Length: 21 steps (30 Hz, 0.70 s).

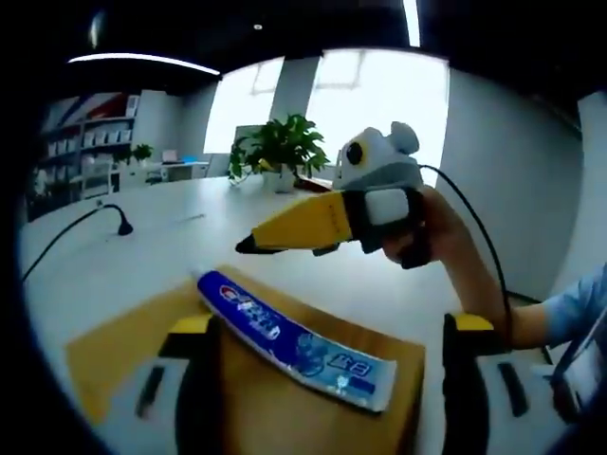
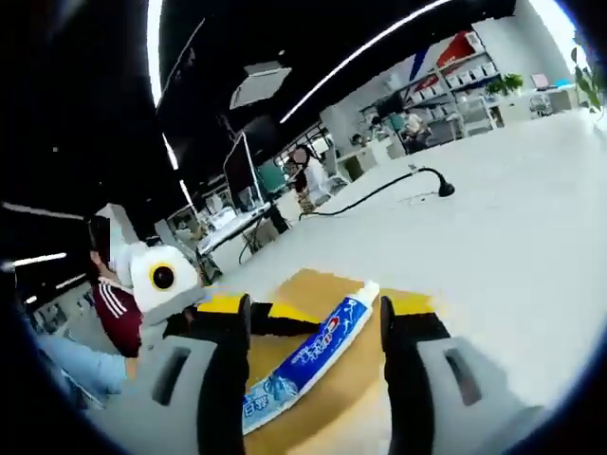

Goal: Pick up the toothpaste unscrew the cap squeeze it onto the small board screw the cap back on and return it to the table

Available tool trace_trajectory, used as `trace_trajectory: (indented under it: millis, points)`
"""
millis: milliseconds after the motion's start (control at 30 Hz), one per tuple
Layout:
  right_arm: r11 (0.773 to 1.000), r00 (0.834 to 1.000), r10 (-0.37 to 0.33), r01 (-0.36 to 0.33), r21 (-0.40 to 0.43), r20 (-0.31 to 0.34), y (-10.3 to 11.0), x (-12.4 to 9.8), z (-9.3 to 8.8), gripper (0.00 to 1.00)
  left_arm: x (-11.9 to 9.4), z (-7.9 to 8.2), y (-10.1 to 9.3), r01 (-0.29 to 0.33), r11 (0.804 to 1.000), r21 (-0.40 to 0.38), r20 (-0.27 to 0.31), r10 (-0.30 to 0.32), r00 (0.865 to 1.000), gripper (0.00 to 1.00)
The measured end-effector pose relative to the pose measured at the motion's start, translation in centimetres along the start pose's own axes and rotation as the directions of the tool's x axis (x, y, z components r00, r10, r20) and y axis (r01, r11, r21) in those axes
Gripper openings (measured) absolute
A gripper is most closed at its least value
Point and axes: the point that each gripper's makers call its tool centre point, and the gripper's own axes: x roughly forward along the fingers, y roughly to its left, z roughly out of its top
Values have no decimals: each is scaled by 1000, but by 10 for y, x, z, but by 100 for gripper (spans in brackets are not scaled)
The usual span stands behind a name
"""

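- White desk (image 1: 142,246) in a bright office carries a small board (image 1: 114,355) near its front edge (a squeezing target, I judge).
- Toothpaste (image 1: 294,341) lies flat diagonally across the board, cap on, untouched.
- Left gripper (image 1: 332,379) and right gripper (image 2: 313,351) hover with jaws spread, straddling the tube, holding nothing, ready for pickup.

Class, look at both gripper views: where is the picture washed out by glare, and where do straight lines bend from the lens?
In the left gripper view the window behind the plant is blown out white, and the ceiling light strip curves. In the right gripper view the white table is overbright at right, the ceiling strips bow, and the toothpaste tube reads slightly soft.
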Motion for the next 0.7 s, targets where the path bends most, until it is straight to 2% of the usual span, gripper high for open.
trace_trajectory:
  millis: [67, 200, 400, 700]
  points:
    - [998, 1000, 24, -24, 50, 2, 0, 2, 0, 50, 1, 3, 2, -13, 1000, 2, 18, 13, 1000, 100]
    - [1000, 1000, 13, -13, 23, -13, -3, 5, -2, 45, 5, -1, 3, -25, 1000, -13, 9, 26, 1000, 100]
    - [998, 996, -52, 54, 25, -65, -16, 4, -11, 46, 10, -4, 6, -31, 1000, 3, -1, 31, 1000, 100]
    - [997, 992, -69, 73, 28, -105, -21, 4, -17, 43, 10, -1, 8, -32, 999, -5, 15, 32, 999, 100]
